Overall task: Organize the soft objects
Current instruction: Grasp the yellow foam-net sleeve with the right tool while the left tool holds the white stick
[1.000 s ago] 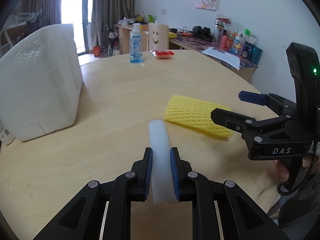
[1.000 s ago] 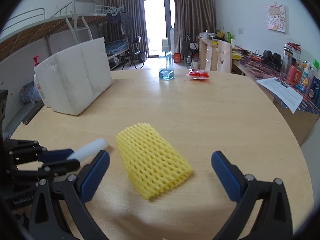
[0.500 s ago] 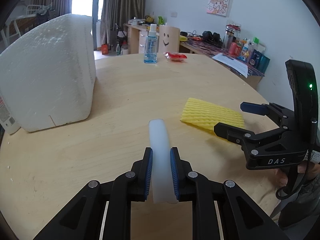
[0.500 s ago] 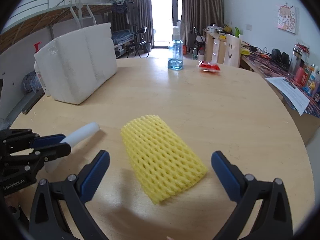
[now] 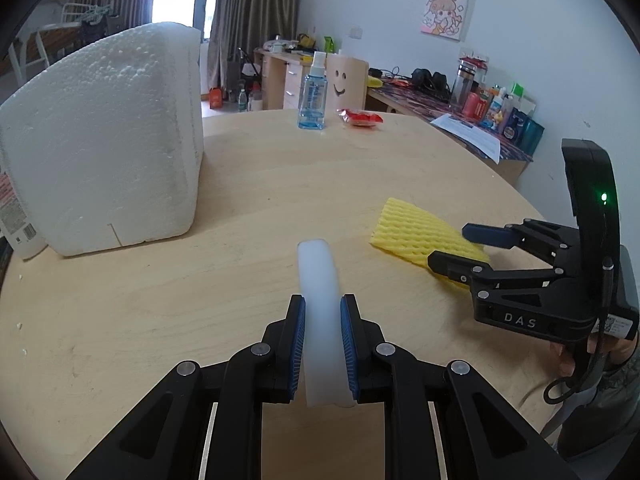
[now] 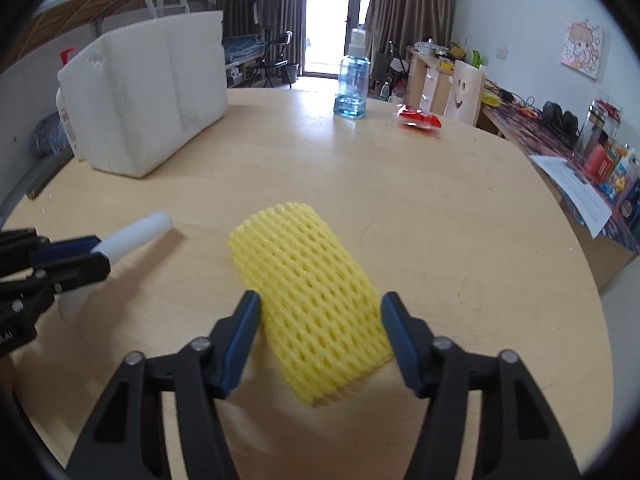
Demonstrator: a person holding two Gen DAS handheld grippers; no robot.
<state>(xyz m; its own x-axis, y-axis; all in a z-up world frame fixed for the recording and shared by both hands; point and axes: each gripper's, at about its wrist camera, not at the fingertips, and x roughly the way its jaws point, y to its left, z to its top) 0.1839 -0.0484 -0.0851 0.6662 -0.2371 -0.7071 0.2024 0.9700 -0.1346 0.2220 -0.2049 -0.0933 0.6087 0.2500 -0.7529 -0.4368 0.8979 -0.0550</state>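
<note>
A white foam stick (image 5: 318, 272) juts forward from my left gripper (image 5: 322, 308), which is shut on it just above the round wooden table (image 5: 260, 184). A flat yellow foam net sleeve (image 6: 308, 264) lies on the table to the right of the stick. My right gripper (image 6: 320, 304) straddles the near half of the net and its jaws are closing. Its blue pads stand at the net's two long edges, and the net does not look squeezed. In the left wrist view the right gripper (image 5: 450, 246) covers the net's (image 5: 412, 228) near end. The right wrist view shows the left gripper (image 6: 92, 252) with the stick (image 6: 136, 234).
A big white styrofoam box (image 5: 104, 140) stands at the table's left, with a white bottle (image 5: 16, 220) behind it. A blue spray bottle (image 6: 352, 80) and a red packet (image 6: 418, 118) sit at the far edge. A person's hand (image 5: 568, 356) holds the right gripper's handle.
The right gripper's jaws have narrowed from wide apart to the net's edges, and it came slightly lower over the net. The left gripper keeps its hold on the stick, nearly still.
</note>
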